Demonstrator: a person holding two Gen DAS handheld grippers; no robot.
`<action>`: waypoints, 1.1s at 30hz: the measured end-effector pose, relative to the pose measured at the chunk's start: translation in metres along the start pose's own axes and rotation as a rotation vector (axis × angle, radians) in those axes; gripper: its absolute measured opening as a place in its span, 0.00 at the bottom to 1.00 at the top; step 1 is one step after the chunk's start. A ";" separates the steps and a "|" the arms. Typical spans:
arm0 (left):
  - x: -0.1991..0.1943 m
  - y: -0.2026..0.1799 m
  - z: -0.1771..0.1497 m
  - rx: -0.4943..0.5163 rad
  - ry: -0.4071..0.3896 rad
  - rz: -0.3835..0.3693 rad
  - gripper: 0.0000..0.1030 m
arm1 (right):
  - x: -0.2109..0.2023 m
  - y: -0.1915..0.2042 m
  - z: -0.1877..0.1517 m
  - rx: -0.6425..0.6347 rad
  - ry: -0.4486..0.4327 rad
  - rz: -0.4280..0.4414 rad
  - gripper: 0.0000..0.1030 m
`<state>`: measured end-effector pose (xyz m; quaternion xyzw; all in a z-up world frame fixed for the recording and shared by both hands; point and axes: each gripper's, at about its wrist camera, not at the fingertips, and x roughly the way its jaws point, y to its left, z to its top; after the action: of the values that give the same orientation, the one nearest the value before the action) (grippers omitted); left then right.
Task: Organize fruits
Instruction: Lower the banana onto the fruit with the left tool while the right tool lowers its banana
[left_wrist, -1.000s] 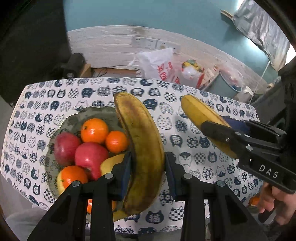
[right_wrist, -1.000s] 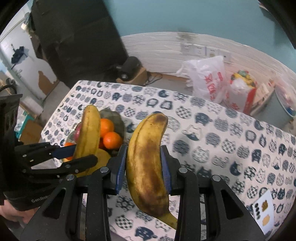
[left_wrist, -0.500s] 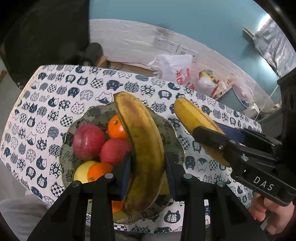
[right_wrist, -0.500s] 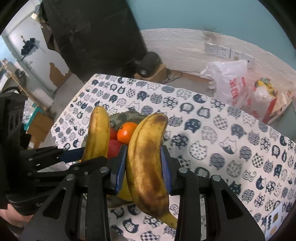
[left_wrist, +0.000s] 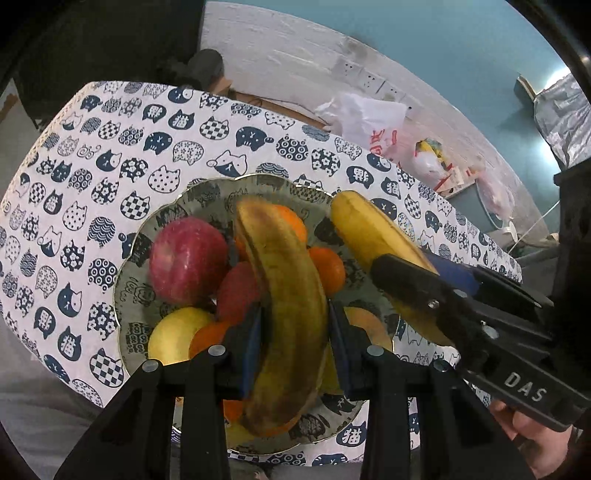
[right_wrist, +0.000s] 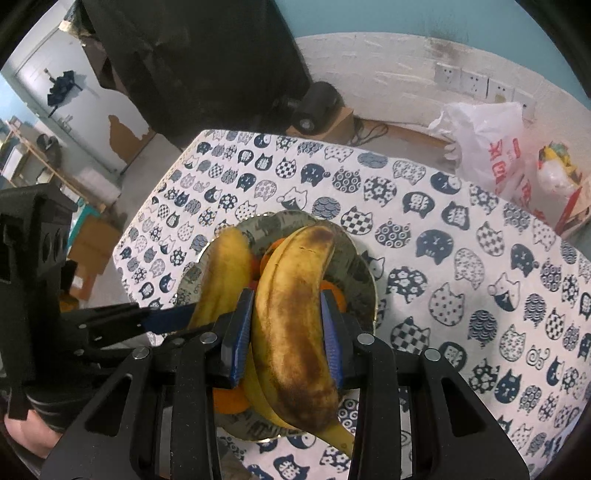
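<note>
At frame centre of each wrist view, a banana sits clamped between blue pads over the fruit bowl (left_wrist: 147, 236). Left gripper (left_wrist: 295, 343) grips the brown-streaked banana (left_wrist: 288, 295); right gripper (right_wrist: 284, 332) grips the brown-mottled banana (right_wrist: 295, 314). Below lie red apples (left_wrist: 188, 258) and oranges (left_wrist: 328, 269).

Fruit-crowded bowl (left_wrist: 142, 236) under both bananas

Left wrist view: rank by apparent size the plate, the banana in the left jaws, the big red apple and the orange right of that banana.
1. plate
2. banana, though it is close to the camera, which inflates it
3. red apple
4. orange, partly hidden by the banana
</note>
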<state>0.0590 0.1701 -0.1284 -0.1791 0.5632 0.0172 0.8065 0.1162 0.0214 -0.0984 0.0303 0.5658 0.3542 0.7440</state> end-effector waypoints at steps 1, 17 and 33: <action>0.000 -0.001 0.000 0.006 -0.006 0.002 0.35 | 0.004 0.000 0.001 0.006 0.006 0.005 0.33; -0.003 -0.003 -0.001 0.045 -0.013 0.020 0.54 | 0.019 -0.010 0.002 0.072 0.041 0.051 0.44; -0.010 -0.007 -0.004 0.050 -0.028 0.046 0.67 | 0.009 -0.024 -0.003 0.119 0.037 0.019 0.60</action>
<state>0.0532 0.1635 -0.1187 -0.1454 0.5562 0.0243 0.8179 0.1260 0.0080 -0.1177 0.0734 0.5992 0.3275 0.7269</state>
